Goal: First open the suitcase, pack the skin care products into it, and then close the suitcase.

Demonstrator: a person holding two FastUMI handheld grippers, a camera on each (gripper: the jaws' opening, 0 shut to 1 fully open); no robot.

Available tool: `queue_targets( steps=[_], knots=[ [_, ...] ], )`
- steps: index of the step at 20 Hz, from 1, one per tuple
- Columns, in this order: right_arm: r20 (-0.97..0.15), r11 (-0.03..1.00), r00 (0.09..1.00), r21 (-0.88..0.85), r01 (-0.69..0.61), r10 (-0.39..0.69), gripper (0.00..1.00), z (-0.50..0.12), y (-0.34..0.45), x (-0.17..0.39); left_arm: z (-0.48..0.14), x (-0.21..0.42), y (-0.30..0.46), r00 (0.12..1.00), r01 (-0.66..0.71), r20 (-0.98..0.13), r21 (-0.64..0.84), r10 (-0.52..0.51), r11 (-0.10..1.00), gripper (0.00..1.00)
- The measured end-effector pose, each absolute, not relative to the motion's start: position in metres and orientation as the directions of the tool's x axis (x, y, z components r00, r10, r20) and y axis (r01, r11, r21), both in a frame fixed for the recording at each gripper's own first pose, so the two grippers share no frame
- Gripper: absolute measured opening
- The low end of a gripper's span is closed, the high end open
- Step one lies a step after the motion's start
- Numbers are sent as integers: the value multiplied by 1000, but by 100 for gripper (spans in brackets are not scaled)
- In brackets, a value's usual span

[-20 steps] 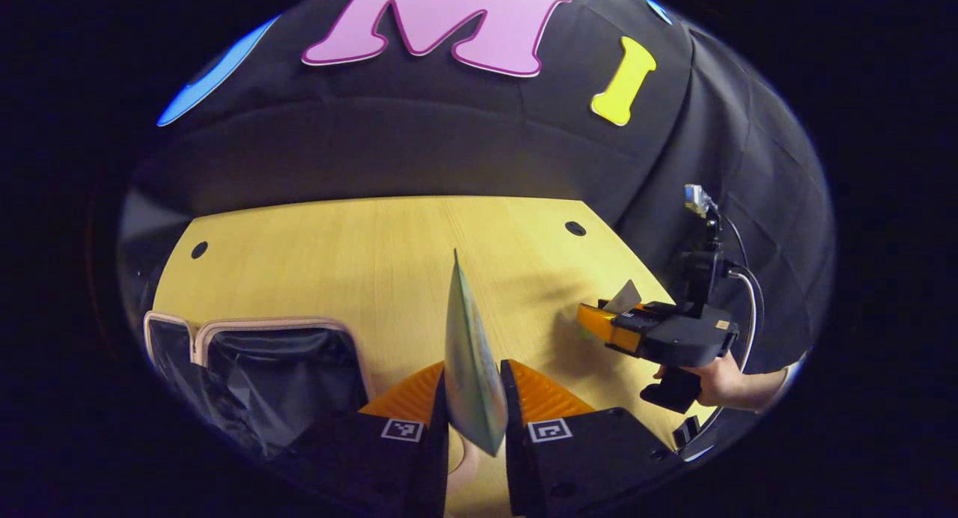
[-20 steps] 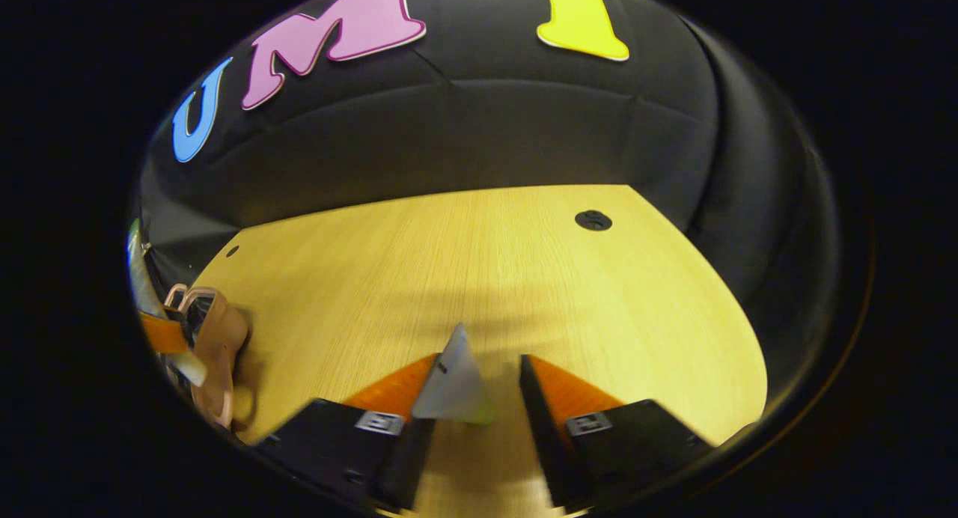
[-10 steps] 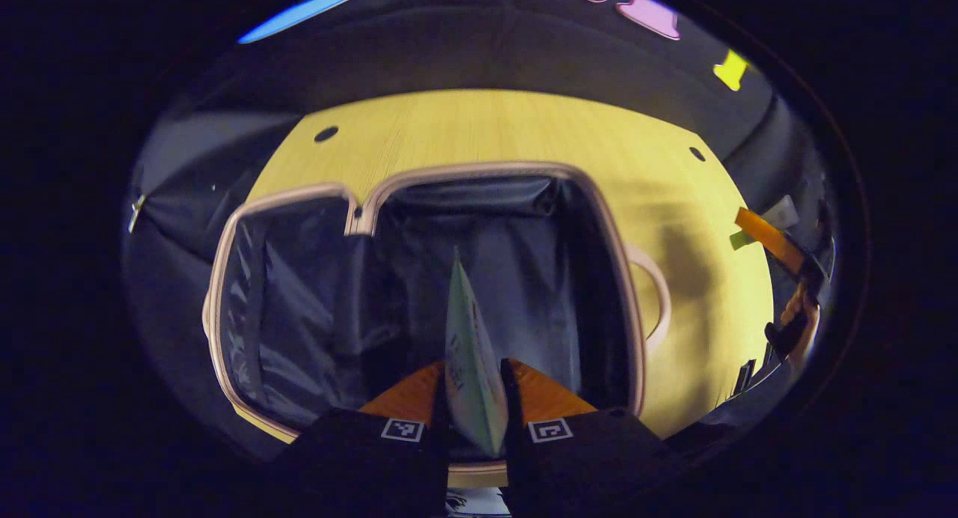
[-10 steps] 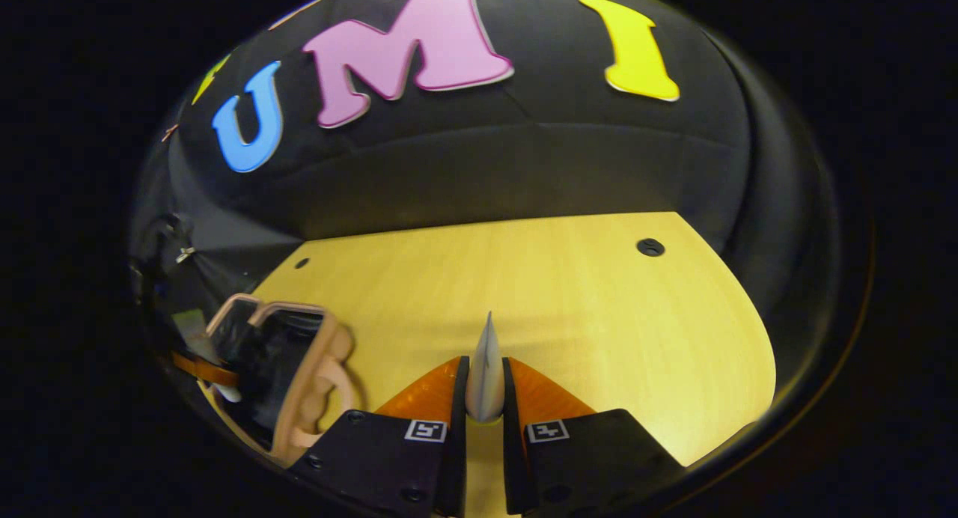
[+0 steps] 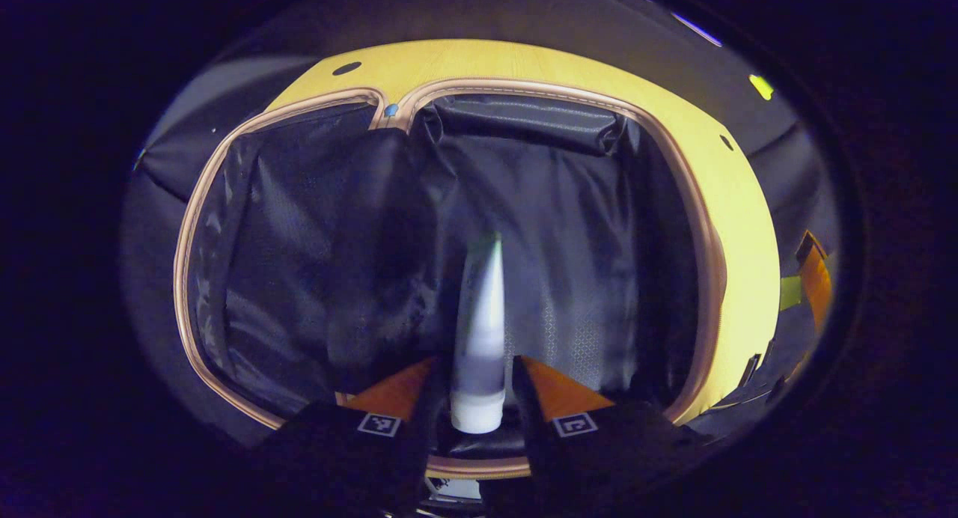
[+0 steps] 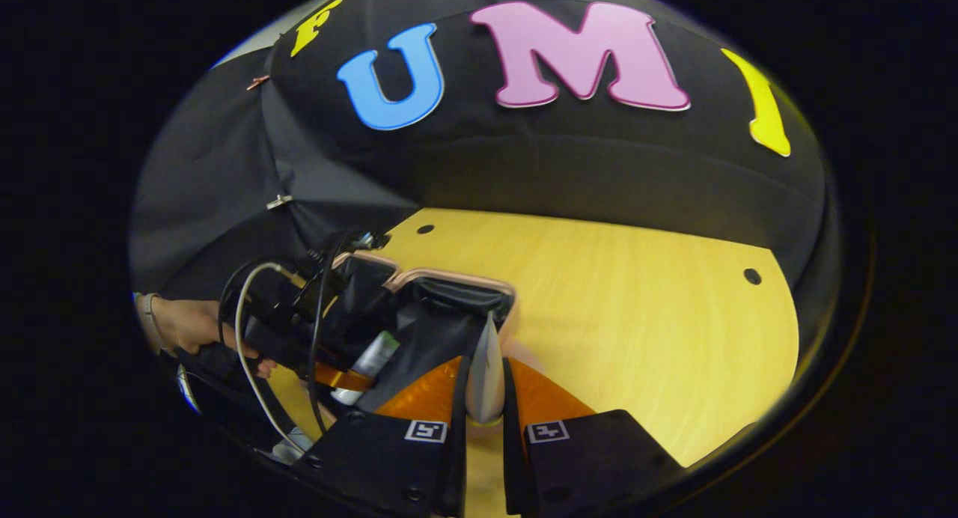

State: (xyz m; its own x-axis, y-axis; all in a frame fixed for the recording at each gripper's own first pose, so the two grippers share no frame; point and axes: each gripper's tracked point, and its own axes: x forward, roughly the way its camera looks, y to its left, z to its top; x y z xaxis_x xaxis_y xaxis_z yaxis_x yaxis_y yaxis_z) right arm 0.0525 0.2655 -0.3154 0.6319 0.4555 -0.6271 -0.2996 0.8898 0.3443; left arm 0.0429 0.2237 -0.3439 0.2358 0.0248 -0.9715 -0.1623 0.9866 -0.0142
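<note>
The open suitcase (image 5: pixel 707 241), pink-rimmed with dark lining, lies right below my left gripper (image 5: pixel 477 372). A white and green tube (image 5: pixel 479 331) hangs blurred between its fingers, cap end nearest the camera, small gaps on both sides; the jaws stand slightly apart. In the right gripper view the same left gripper (image 6: pixel 340 376) hovers over the suitcase (image 6: pixel 456 282) with the tube (image 6: pixel 374 353) across its fingers. My right gripper (image 6: pixel 485 372) is shut on a small pale tube (image 6: pixel 485 368), held above the table just right of the suitcase.
The suitcase rests on a yellow wooden table (image 6: pixel 636 316) with small dark holes (image 6: pixel 751 276). A hand (image 6: pixel 179 323) holds the left gripper, a white cable looping from it. The right gripper's finger (image 5: pixel 814 278) shows beyond the suitcase's right rim. Black cloth walls the booth.
My left gripper moved over the suitcase and lower into it; its fingers have parted and the tube has slipped forward. My right gripper closed on the small tube and swung left toward the suitcase.
</note>
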Motion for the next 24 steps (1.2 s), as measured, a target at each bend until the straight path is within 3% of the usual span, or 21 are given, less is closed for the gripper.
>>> queue_targets(
  steps=[2,7,10,13,16,17,20,24],
  knots=[
    [-658,874,576,390,-291,485,24,-327,292,46,-330,43,227,289,-164,-957,-43,7,986,77],
    [-746,835,379,517,-189,548,23,-363,352,28,-269,51,287,491,-204,-870,-66,44,977,79],
    [-851,884,241,451,-122,467,24,-400,356,2,-256,33,369,500,-319,-853,-22,149,947,80],
    [-852,888,253,452,-86,459,22,-401,369,1,-242,12,453,480,-418,-834,54,271,907,84],
    [-895,932,262,342,-120,362,51,-398,345,-6,-243,-5,516,435,-502,-811,143,392,853,84],
    [-890,934,286,327,-143,355,62,-393,345,-6,-241,-9,533,440,-523,-801,138,406,841,84],
    [-856,928,364,308,-212,367,71,-357,337,-6,-233,-8,578,457,-573,-791,87,406,815,84],
    [-816,932,451,302,-200,361,72,-321,316,2,-246,8,604,448,-671,-819,-42,359,740,83]
  ],
)
